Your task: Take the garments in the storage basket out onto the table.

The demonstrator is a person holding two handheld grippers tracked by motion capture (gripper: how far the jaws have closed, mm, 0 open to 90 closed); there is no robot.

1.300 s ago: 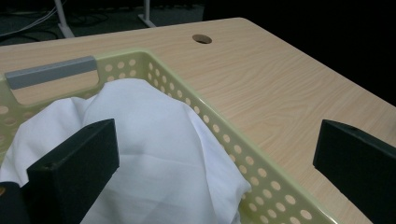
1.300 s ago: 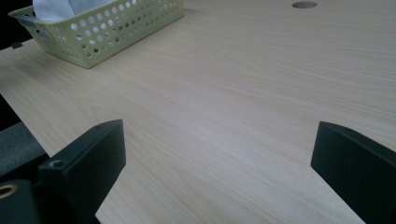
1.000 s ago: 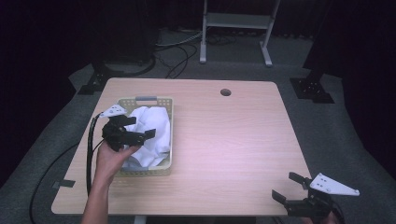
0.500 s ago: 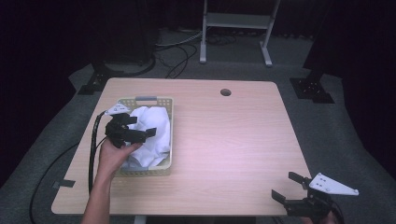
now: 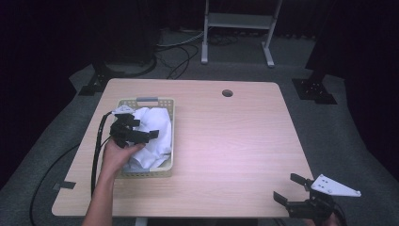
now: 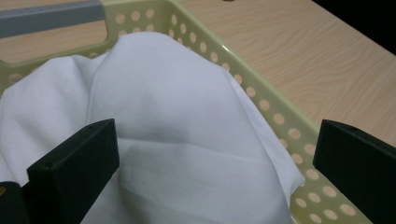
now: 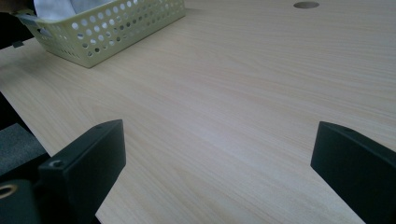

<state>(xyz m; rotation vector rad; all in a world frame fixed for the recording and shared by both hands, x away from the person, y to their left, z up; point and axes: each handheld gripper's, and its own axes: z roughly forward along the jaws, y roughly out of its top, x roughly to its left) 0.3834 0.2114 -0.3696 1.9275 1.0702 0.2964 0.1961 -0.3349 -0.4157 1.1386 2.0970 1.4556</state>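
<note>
A pale yellow perforated basket [image 5: 167,162] stands on the left half of the wooden table, heaped with crumpled white cloth [image 5: 157,139]. My left gripper [image 5: 143,134] hovers open just over the cloth, held by a hand that comes in from the lower left. In the left gripper view the white cloth [image 6: 187,140] bulges up between the two spread black jaws, and the basket rim [image 6: 261,93] runs along the right. My right gripper [image 5: 292,187] rests open at the table's near right corner, with bare wood between its jaws.
A round cable hole [image 5: 227,92] sits near the table's far edge. A black cable [image 5: 96,155] trails from the left gripper off the table's left side. The basket [image 7: 107,25] stands far off in the right gripper view. A metal stand [image 5: 235,28] rises behind the table.
The left gripper has shifted slightly forward and down over the cloth in the basket. The right gripper has stayed where it was.
</note>
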